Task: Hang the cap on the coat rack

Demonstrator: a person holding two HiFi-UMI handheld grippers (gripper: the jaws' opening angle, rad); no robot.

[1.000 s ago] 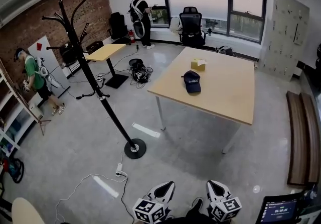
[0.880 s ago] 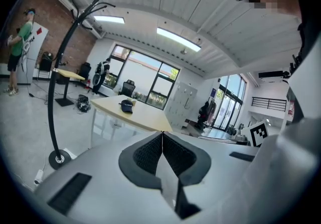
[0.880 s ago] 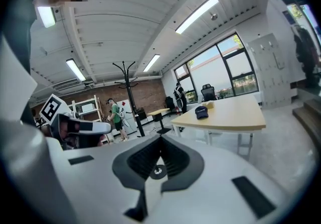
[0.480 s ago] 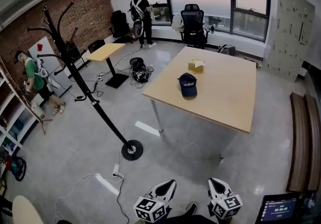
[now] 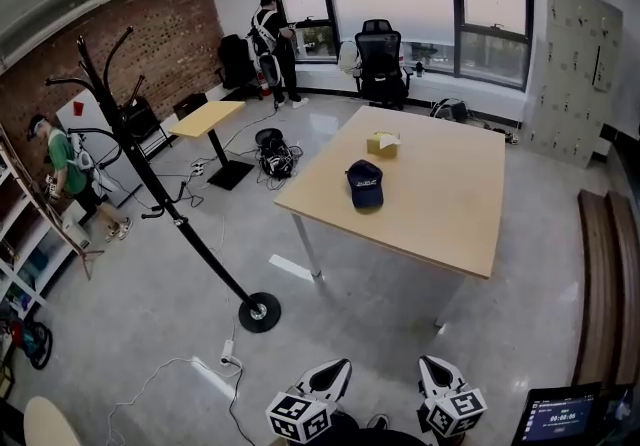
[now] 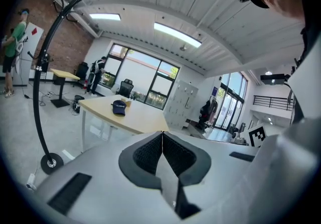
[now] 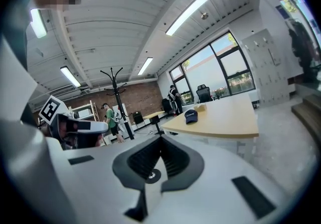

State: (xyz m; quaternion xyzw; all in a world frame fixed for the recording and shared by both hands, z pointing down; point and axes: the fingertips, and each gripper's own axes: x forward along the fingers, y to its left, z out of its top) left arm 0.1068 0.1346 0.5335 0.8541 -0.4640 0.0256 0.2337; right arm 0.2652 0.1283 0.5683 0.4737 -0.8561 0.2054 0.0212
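Over the last second the whole room slides down in the head view: the tabletop [image 5: 440,209] and the dark blue cap [image 5: 365,183] sit lower and nearer than before, and the base of the coat rack [image 5: 179,222] drifts down and left with them, which suggests the person is walking towards the tabletop. The cap itself has not been touched; it lies flat near the middle of the tabletop, just in front of a small box [image 5: 382,143], and well apart from the rack standing on the floor to the left. The left hand-held gripper [image 5: 338,369] and the right hand-held gripper [image 5: 425,366] remain low at the bottom of the view, each with its jaws pressed together on nothing. The task looks to be in its approach, with the pick-up not yet begun.
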